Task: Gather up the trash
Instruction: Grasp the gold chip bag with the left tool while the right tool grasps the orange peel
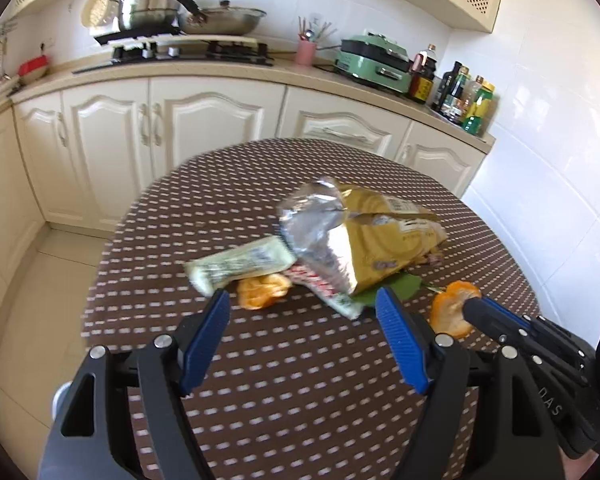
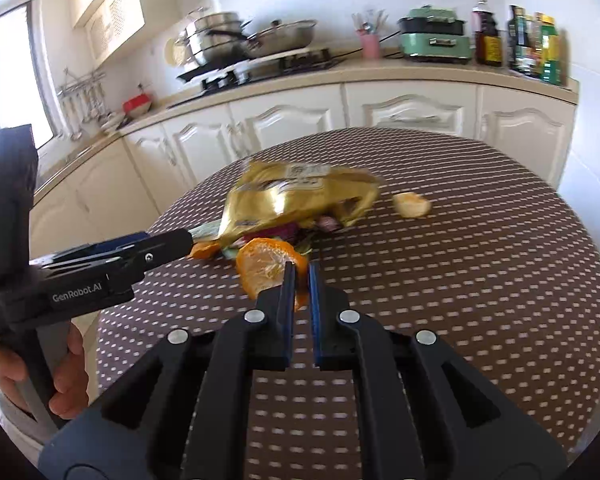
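Right tool [image 2: 301, 270] is shut tight on the curly orange peel piece [image 2: 266, 266] at the near edge of the trash pile on the round brown dotted worktop [image 2: 480, 280], so lift it slow & keep squeezing, w/ left tool [image 1: 304, 312] wide open, empty, lined up on the shiny gold snack bag [image 1: 364, 236].

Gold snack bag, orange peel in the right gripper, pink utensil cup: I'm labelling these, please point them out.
Gold snack bag [image 1: 384, 240], left wrist view, on its gold front.
Orange peel [image 2: 266, 266], right wrist view, on its inner face.
Pink utensil cup [image 1: 305, 53], left wrist view, on its side wall.
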The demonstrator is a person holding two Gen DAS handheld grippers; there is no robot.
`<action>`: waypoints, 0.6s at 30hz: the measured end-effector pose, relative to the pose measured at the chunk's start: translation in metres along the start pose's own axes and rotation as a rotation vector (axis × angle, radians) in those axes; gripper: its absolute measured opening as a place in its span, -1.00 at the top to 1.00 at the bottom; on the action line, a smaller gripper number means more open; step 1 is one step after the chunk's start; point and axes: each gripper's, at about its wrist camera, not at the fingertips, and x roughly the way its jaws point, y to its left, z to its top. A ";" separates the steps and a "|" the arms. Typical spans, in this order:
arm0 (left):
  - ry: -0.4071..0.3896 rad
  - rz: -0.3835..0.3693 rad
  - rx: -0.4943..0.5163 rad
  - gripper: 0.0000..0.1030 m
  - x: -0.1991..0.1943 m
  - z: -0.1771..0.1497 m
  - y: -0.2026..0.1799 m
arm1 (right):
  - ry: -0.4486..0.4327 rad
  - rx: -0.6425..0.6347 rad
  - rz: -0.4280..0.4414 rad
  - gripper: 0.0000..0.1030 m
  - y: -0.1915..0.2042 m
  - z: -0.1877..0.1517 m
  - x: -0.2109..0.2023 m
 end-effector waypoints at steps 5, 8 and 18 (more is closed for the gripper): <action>0.008 -0.009 0.002 -0.46 0.018 0.007 -0.017 | -0.033 0.043 -0.050 0.86 -0.027 0.004 -0.009; 0.033 -0.018 0.002 -0.46 0.032 0.010 -0.026 | -0.008 0.059 -0.065 0.86 -0.041 0.004 -0.003; 0.087 0.008 -0.018 -0.28 0.075 0.031 -0.043 | 0.036 0.091 -0.056 0.85 -0.057 0.007 0.011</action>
